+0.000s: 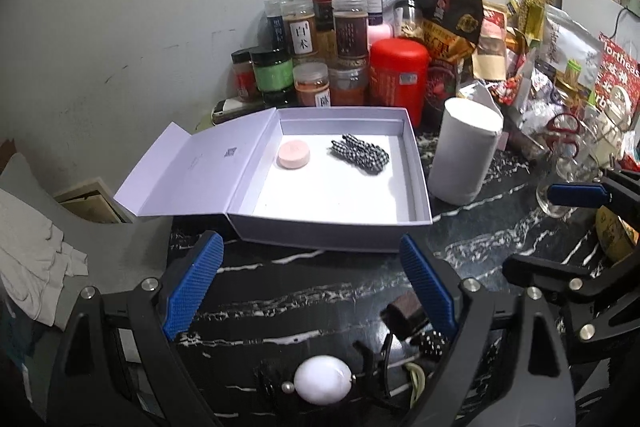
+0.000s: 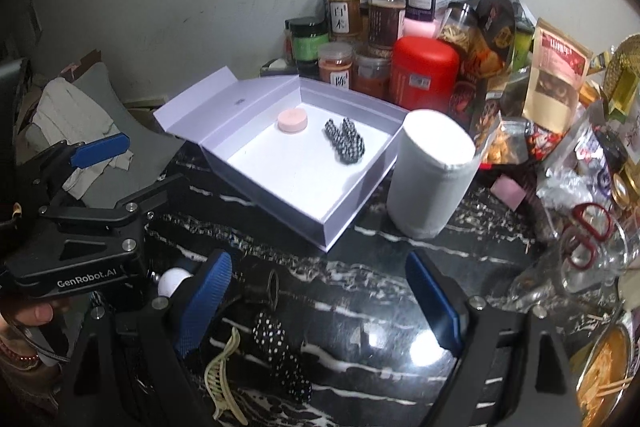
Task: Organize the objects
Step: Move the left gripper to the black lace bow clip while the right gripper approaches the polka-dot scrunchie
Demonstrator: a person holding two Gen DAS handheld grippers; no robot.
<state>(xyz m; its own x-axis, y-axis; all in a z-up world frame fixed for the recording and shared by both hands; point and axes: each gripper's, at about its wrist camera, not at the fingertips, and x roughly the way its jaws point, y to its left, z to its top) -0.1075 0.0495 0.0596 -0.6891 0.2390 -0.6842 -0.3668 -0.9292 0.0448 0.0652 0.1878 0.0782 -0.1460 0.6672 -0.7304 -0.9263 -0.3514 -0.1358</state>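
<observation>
An open white box (image 1: 332,227) (image 2: 344,223) sits on the dark marble table. Inside lie a pink round puck (image 1: 294,155) (image 2: 293,120) and a black-and-white checked hair tie (image 1: 360,153) (image 2: 345,139). My left gripper (image 1: 310,287) is open and empty, just short of the box's front wall. Below it lie a white oval bead piece (image 1: 323,379) and a small dark block (image 1: 402,313). My right gripper (image 2: 318,303) is open and empty over the table. Near it lie a black dotted hair tie (image 2: 280,355) and a beige claw clip (image 2: 222,375).
A white cylinder (image 1: 464,151) (image 2: 432,175) stands right of the box. Spice jars (image 1: 312,43), a red canister (image 1: 396,75) (image 2: 424,71) and snack bags crowd the back. A glass with red scissors (image 2: 588,235) stands at right. The table's left edge drops to clutter.
</observation>
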